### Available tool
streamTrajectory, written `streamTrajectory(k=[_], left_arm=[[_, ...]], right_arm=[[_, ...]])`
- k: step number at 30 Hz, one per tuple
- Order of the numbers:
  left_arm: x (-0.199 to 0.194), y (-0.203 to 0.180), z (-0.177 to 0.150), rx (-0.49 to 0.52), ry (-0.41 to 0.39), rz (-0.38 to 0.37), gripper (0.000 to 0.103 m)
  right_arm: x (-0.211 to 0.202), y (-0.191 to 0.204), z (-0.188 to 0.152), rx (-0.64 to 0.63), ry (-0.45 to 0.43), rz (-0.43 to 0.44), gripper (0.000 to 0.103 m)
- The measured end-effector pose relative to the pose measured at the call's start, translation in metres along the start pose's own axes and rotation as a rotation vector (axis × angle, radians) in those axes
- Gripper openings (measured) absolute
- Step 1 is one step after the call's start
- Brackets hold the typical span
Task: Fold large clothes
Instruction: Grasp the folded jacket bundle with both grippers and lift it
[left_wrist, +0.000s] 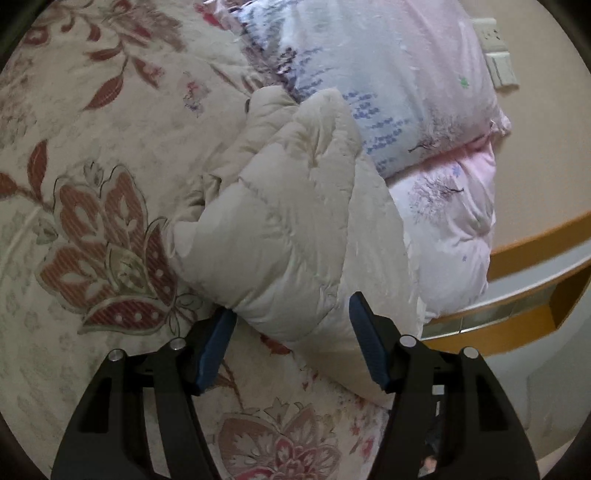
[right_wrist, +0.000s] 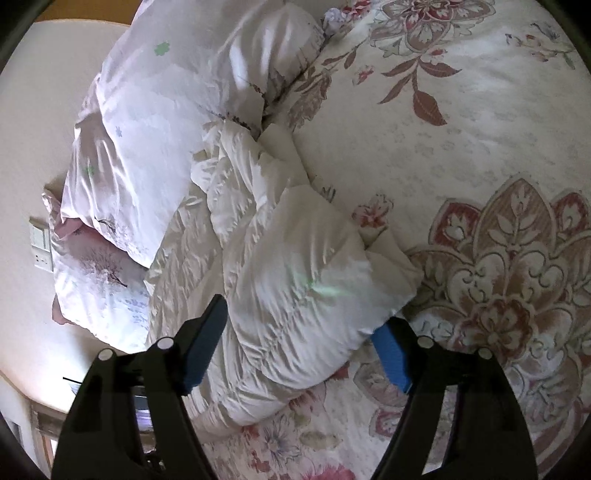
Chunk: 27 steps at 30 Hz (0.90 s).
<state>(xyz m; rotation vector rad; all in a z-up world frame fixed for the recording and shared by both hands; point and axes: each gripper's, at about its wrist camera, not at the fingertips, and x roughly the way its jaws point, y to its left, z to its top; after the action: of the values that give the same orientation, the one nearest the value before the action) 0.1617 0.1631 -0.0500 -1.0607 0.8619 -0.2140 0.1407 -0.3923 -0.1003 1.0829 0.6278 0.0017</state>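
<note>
A cream puffy down jacket (left_wrist: 288, 221) lies bunched on the floral bedspread (left_wrist: 92, 166), its far end against the pillows. My left gripper (left_wrist: 291, 314) is open, its blue pads on either side of the jacket's near folded end. In the right wrist view the same jacket (right_wrist: 295, 277) lies crumpled in folds. My right gripper (right_wrist: 303, 325) is open, its pads straddling the jacket's near bulge, the right pad partly under the fabric edge.
Two pale pink printed pillows (left_wrist: 406, 74) are stacked at the head of the bed, also in the right wrist view (right_wrist: 155, 129). A beige wall with switch plates (left_wrist: 498, 51) and a wooden headboard ledge (left_wrist: 535, 258) lie beyond them.
</note>
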Motion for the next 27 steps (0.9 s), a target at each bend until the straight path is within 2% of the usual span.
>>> streamTrajectory(k=[7,14,15,18,19,20,23,27], left_arm=[[0.003,-0.002,-0.002,-0.062,-0.03,0.002,0.063],[0.007,0.004,0.016,-0.125,-0.135,0.016,0.062],[0.008,0.005,0.017,-0.131,-0.141,0.009,0.062],[0.011,0.012,0.021,-0.163,-0.16,-0.003,0.046],[0.012,0.016,0.023,-0.174,-0.158,-0.014,0.037],[0.014,0.018,0.024,-0.183,-0.156,-0.02,0.029],[0.013,0.018,0.026,-0.167,-0.164,-0.032,0.019],[-0.002,0.013,0.03,-0.139,-0.179,-0.049,0.016]], right_arm=[[0.002,-0.002,0.0,0.005,0.002,0.031,0.067],[0.002,-0.006,0.001,0.014,-0.013,0.035,0.059],[0.003,-0.006,0.001,0.012,-0.015,0.033,0.054],[0.006,-0.006,0.0,0.009,-0.006,0.047,0.033],[0.006,-0.004,-0.001,0.002,-0.004,0.052,0.028],[0.006,-0.002,-0.002,-0.006,-0.006,0.053,0.026],[0.001,0.008,-0.005,-0.046,-0.008,0.064,0.02],[-0.009,0.019,-0.01,-0.078,0.006,0.097,0.018]])
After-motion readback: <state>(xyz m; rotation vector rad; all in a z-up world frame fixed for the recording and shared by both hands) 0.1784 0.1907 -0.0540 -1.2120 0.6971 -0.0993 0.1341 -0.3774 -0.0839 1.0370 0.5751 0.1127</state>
